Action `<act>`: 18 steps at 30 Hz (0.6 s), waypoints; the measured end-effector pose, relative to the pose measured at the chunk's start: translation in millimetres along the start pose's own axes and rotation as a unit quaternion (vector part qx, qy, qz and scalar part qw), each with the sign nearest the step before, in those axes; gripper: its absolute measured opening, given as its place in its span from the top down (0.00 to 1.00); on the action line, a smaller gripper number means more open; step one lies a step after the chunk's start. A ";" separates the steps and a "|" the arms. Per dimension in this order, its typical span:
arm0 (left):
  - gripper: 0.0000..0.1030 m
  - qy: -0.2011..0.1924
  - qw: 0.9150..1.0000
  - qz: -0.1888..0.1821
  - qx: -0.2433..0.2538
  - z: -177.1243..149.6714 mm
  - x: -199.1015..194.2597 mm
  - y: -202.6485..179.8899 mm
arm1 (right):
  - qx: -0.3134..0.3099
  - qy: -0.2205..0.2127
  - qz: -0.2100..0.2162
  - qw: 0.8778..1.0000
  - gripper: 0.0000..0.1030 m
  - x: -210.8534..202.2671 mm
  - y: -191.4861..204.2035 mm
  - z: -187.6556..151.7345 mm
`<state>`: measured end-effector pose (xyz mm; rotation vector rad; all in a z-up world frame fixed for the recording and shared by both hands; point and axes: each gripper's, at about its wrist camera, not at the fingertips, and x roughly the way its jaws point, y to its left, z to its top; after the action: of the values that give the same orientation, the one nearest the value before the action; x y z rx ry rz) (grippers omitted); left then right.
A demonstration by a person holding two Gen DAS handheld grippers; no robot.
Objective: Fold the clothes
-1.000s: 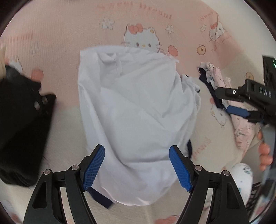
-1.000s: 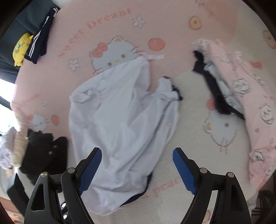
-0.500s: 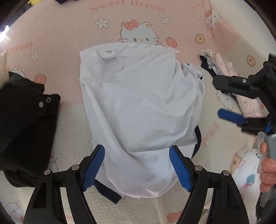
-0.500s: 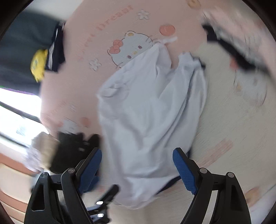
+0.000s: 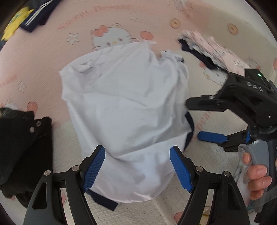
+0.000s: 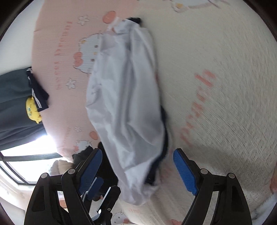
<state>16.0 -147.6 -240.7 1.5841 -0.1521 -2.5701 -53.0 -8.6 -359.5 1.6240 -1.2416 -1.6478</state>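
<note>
black garment (image 5: 20, 148) left; pink pile (image 5: 216, 52) right, seemingly

Where the clothes lie around my two claws

A crumpled shirt (image 5: 126, 110) lies mid-mat (image 5: 216, 34), its near hem between the open fingers of my left claw (image 5: 137, 167). My right claw (image 5: 195, 119) sits just right of the shirt, also open. A jacket (image 5: 22, 148) lies left, a garment pile (image 5: 213, 50) far right, a folded garment (image 5: 36, 15) far left.
</note>
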 end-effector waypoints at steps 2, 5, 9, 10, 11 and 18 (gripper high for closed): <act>0.26 0.002 1.000 -0.005 0.010 -1.0 3.6 -7.1 | 0.009 0.003 0.008 1.000 0.18 3.9 -4.6 -3.2; 0.26 0.003 0.999 -0.010 0.038 -5.7 10.4 -18.9 | 0.006 0.000 0.025 1.000 0.18 9.3 -4.4 -6.2; 0.26 0.011 0.997 -0.013 0.075 -17.2 19.1 -29.0 | -0.014 0.003 0.046 0.999 0.18 17.2 0.7 -6.9; 0.26 0.012 0.996 -0.011 0.083 -20.5 21.1 -31.1 | -0.019 0.004 0.053 0.998 0.18 19.9 1.6 -6.7; 0.26 0.010 0.996 -0.007 0.092 -23.3 22.1 -32.6 | -0.025 0.005 0.056 0.998 0.18 22.1 2.9 -6.1; 0.26 -0.014 0.990 0.019 0.137 -28.6 22.6 -39.1 | -0.054 0.009 0.012 0.998 0.54 29.2 4.6 1.2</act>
<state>29.6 -113.1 -279.2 1.6097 -0.5560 -2.6339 -59.7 -35.4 -370.0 1.5504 -1.1393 -1.6519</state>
